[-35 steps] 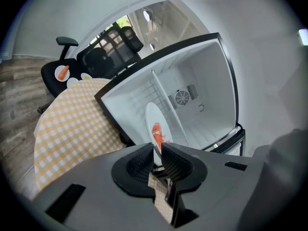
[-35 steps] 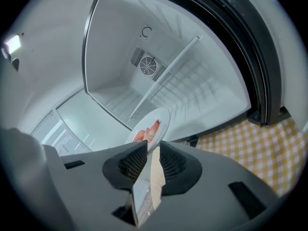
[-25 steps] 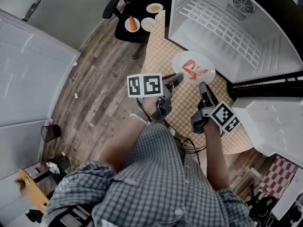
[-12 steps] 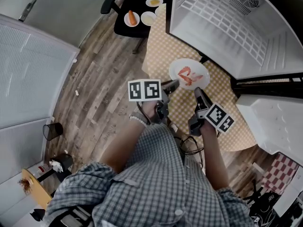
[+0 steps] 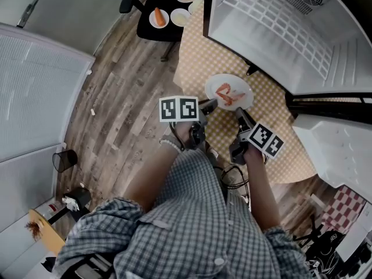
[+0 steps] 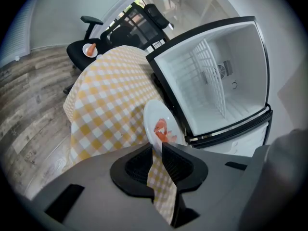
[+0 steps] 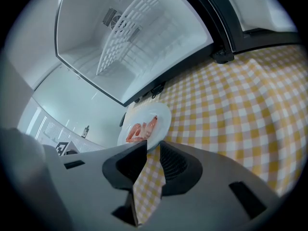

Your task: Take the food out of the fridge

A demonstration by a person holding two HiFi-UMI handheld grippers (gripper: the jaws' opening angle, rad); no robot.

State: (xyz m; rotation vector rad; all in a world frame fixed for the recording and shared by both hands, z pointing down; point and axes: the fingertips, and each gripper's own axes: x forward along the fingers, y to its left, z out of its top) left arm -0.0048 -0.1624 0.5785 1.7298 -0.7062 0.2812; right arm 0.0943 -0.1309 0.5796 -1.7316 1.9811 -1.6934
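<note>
**Left gripper view: plate set-down reached, release begun**

1. Tongs. The left tongs [image 6: 157, 146] stand a narrow gap apart. Their jaws have just been opening. The near rim of the plate [image 6: 151, 110] lies right at their tips, and checked cloth shows through the rest of the gap, so I read the pads as no longer pressing. The right tongs [image 7: 153, 145] show a similar narrow gap with the rim dipping between the tips. I judge that side still pinched on the plate.

2. Change. In the head view, a second ago the plate sat close to the open fridge [image 5: 279, 34]. It has since come down and toward me, both tongs with it. It now lies on the yellow-checked tablecloth [image 5: 197, 57], in front of the fridge mouth and apart from it.

3. Meaning. I judge this item delivered. What remains is to free the right side and draw both tongs back. The visible fridge compartment shows only white walls and a wire shelf.

4. Item. The plate is white, round and shallow, and it sits level. The food [image 7: 142, 127] is a small cluster of curled pink-orange pieces, possibly prawns. It lies near the plate's middle, with nothing over the rim.

5. Surroundings. Beyond the table's far end, a black chair [image 5: 146, 32] carries more small plates.
</note>
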